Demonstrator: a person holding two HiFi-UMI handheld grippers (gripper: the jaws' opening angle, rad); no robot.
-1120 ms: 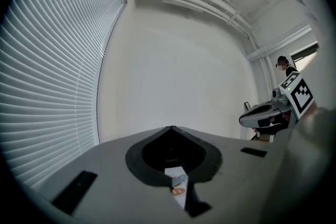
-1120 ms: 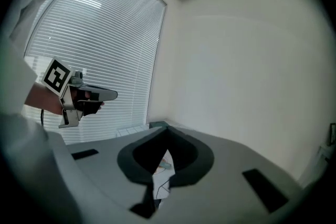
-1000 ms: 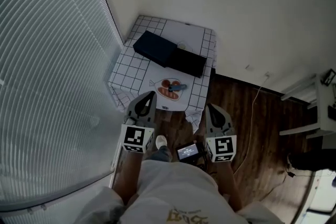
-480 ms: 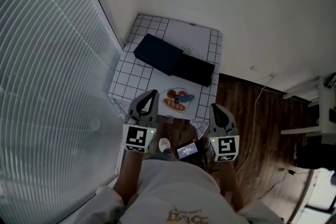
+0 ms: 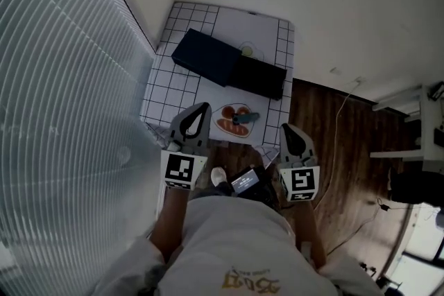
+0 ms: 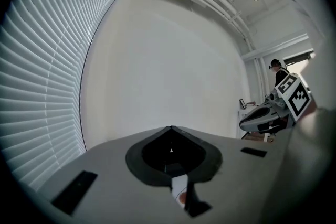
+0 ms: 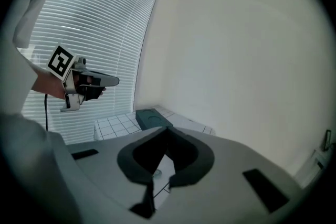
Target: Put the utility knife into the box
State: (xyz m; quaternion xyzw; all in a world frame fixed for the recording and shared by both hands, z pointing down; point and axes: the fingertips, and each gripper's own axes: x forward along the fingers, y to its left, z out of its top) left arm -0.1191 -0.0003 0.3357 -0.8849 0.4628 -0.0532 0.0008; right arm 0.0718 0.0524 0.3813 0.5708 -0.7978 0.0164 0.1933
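Note:
The utility knife [image 5: 245, 118], with a blue-grey handle, lies on a white plate [image 5: 223, 111] that bears red shapes, near the front of the checked table [image 5: 158, 90]. Behind it sits the dark box: a navy part [image 5: 205, 57] and a black part [image 5: 258, 77] side by side. The navy part [image 7: 149, 117] also shows in the right gripper view. My left gripper [image 5: 201, 108] hovers at the table's front left edge, jaws together and empty. My right gripper [image 5: 288, 129] hangs just off the front right corner, over the floor, also shut with nothing in it.
Window blinds [image 5: 62, 100] run along the left and a white wall [image 5: 333, 3] stands behind the table. Wood floor [image 5: 326, 149] with a loose cable [image 5: 341, 121] lies to the right. A small lit screen [image 5: 244, 181] sits at the person's waist.
Both grippers have come forward to the table's front edge, and the table now sits closer in the head view. Their jaws have stayed together throughout.

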